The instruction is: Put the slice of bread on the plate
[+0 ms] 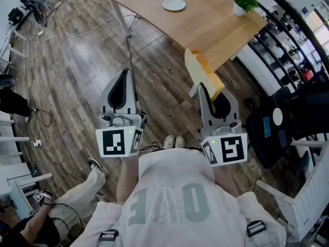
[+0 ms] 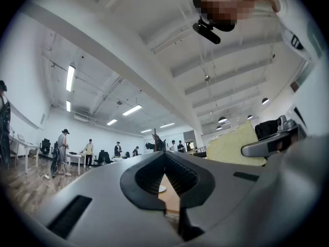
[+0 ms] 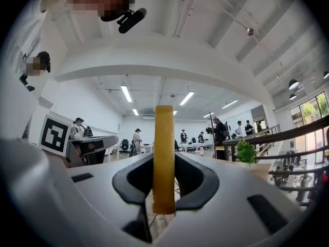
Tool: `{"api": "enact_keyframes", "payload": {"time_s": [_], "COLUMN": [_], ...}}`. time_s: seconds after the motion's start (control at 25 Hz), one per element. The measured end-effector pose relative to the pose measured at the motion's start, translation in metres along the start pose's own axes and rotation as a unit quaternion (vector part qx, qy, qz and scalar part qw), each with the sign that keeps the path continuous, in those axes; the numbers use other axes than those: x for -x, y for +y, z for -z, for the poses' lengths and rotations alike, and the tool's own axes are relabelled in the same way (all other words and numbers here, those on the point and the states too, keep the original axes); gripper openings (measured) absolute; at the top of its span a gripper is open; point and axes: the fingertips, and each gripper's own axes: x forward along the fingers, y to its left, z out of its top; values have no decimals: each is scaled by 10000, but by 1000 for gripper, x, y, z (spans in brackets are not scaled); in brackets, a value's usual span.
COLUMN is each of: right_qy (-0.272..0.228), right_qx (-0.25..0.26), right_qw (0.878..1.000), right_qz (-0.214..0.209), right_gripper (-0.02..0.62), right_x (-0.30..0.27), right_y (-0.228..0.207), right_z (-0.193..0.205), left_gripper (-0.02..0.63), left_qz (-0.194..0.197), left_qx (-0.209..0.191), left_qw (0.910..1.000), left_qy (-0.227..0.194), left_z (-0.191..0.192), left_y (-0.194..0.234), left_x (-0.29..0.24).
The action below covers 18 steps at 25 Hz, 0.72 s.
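Bread slice (image 1: 202, 70) is clamped in the right hand-held gripper (image 1: 202, 90), well short of the plate (image 1: 174, 4) on the bench (image 1: 149, 22); left hand-held gripper (image 1: 124, 73) closed, empty. Carrying and placing remain

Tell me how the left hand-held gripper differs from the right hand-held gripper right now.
The right hand-held gripper is clamped on the slice of bread, held on edge between its jaws; the left hand-held gripper has nothing between its jaws, which are together. In the head view the right one sits by the near corner of the table, the left one over floor. Both carry a square-marker cube and are short of the plate.
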Motion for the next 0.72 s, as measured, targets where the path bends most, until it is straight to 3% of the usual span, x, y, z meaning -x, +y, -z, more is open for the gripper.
{"api": "enact_keyframes", "payload": {"time_s": [0.12, 0.28, 0.56, 0.72], "right_qy": [-3, 8, 248, 360], "right_qx": [15, 3, -297, 99], "right_qw": [10000, 10000, 9992, 9990], "right_qz": [14, 1, 122, 229], "right_gripper": [92, 92, 92, 92], "right_x": [4, 10, 21, 15], "right_y": [-4, -10, -28, -31], "right_z": [0, 6, 29, 32], "left_gripper": [8, 8, 8, 8], "left_qz": [-13, -24, 61, -36], "left_qx": [-346, -211, -116, 72], "left_qw": [9994, 9998, 9998, 9999], "left_qy": [89, -31, 139, 147], "left_z": [-3, -5, 11, 24], "left_y": [-5, -12, -28, -12], "left_x": [1, 0, 1, -10]}}
